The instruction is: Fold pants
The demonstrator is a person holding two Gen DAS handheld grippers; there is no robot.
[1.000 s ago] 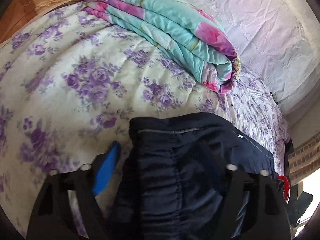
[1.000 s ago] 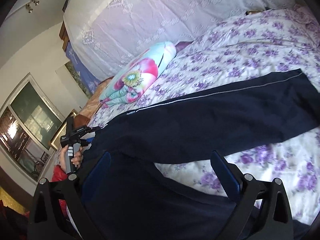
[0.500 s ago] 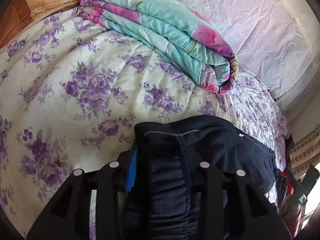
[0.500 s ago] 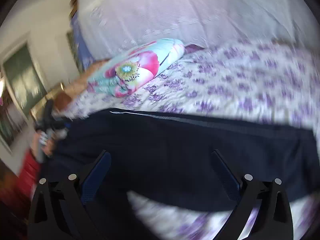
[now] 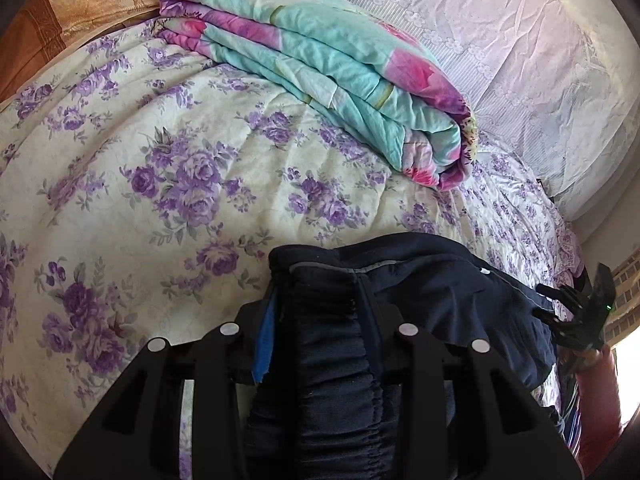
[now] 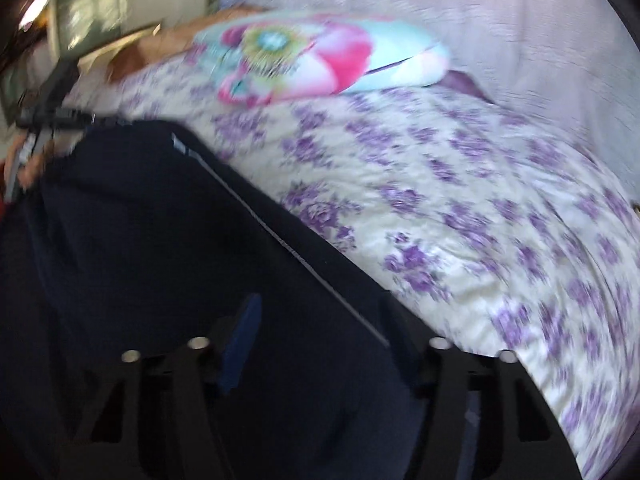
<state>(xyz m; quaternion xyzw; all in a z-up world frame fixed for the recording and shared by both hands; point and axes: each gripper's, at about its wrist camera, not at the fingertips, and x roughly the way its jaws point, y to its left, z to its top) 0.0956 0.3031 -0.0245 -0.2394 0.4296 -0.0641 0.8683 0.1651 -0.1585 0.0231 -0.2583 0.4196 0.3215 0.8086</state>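
Dark navy pants (image 5: pixel 420 292) with a thin grey side stripe lie on a bed with a purple-flowered cover (image 5: pixel 160 168). My left gripper (image 5: pixel 320 340) is shut on the gathered elastic waistband, which bunches between its blue-padded fingers (image 5: pixel 266 344). In the blurred right wrist view the pants (image 6: pixel 160 240) fill the lower left, and my right gripper (image 6: pixel 320 336) has closed in on the fabric by the grey stripe. The right gripper also shows at the far right of the left wrist view (image 5: pixel 580 316).
A folded turquoise and pink quilt (image 5: pixel 320 60) lies near the head of the bed. A white lace-covered headboard (image 5: pixel 520 40) stands behind it. An orange-brown blanket (image 5: pixel 60 12) is at the top left. A window (image 6: pixel 88 8) is at the left.
My left gripper closed on the waistband and stays shut on it. My right gripper swung left over the pants, dropped to the fabric and narrowed from wide open; its view is now motion-blurred.
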